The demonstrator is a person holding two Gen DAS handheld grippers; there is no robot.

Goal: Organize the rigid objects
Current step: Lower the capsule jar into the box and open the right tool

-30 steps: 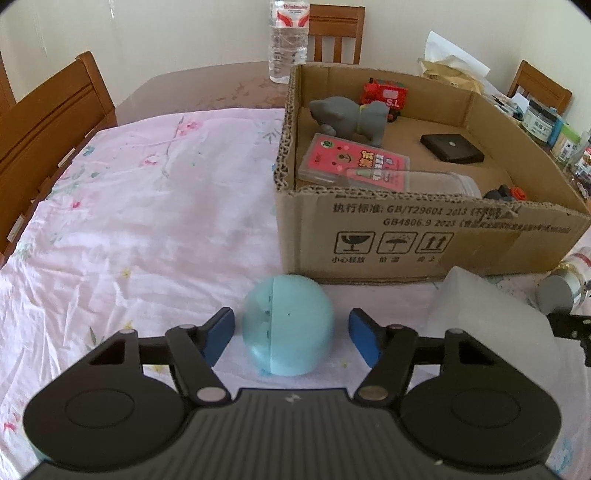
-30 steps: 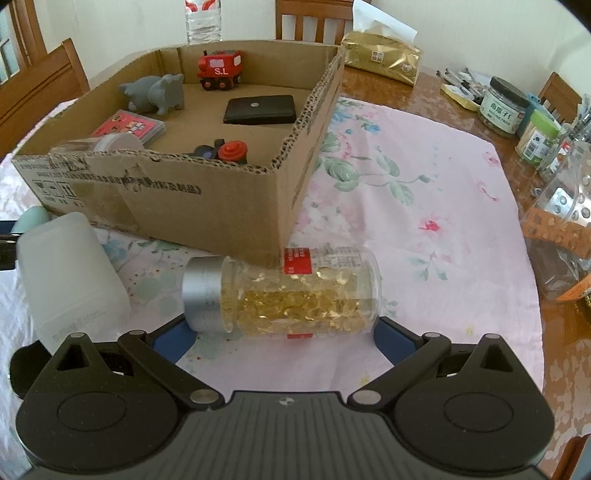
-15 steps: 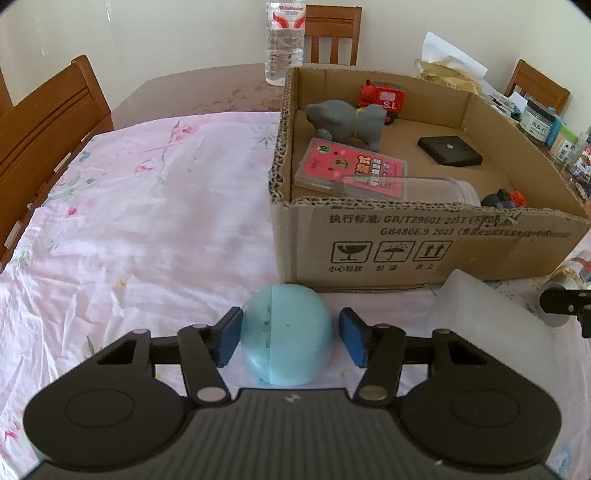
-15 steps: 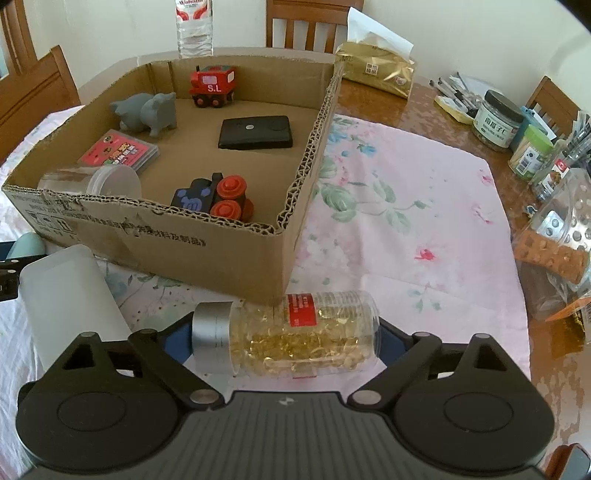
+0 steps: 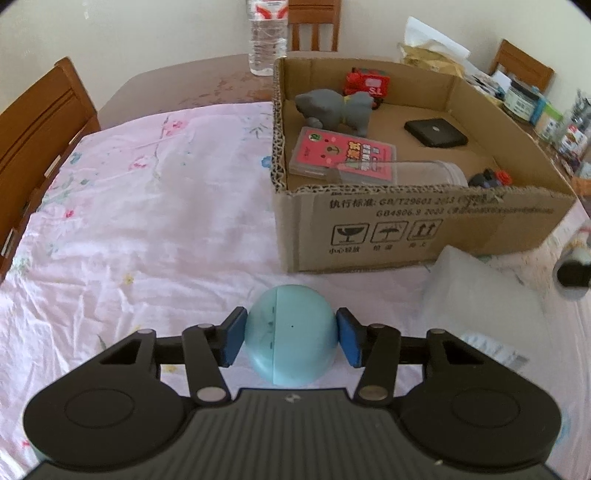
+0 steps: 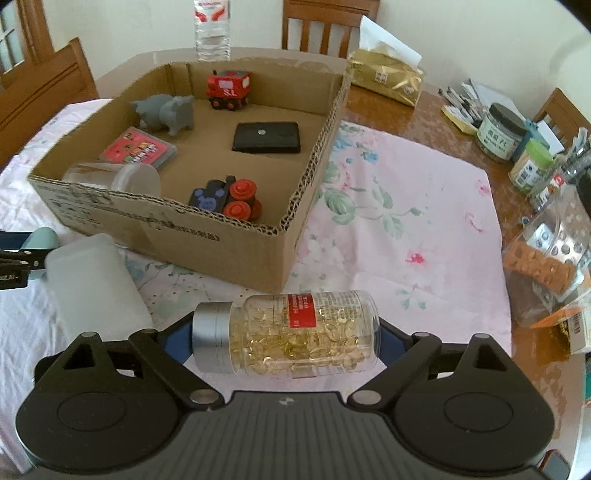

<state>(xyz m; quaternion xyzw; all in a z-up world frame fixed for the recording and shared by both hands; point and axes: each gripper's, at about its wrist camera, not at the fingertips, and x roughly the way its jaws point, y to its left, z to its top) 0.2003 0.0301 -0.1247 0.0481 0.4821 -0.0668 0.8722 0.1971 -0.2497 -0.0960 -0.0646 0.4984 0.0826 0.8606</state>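
Observation:
A light blue egg-shaped ball sits on the pink floral cloth in front of the cardboard box. My left gripper is closing tight on it, both blue pads pressing its sides. In the right wrist view a clear bottle of yellow capsules with a silver cap lies crosswise in my right gripper. That gripper is shut on the bottle's two ends and holds it above the cloth, near the box corner. The box holds a grey elephant, a red train, a black wallet and other items.
A frosted white container lies on the cloth between the two grippers. A water bottle stands behind the box. Jars, a tissue pack and blister packs crowd the table's right side. Wooden chairs surround the table.
The left jaws closed in from both sides until the pads met the blue ball. The right gripper shut on the capsule bottle and rose with it, so the box interior shows more.

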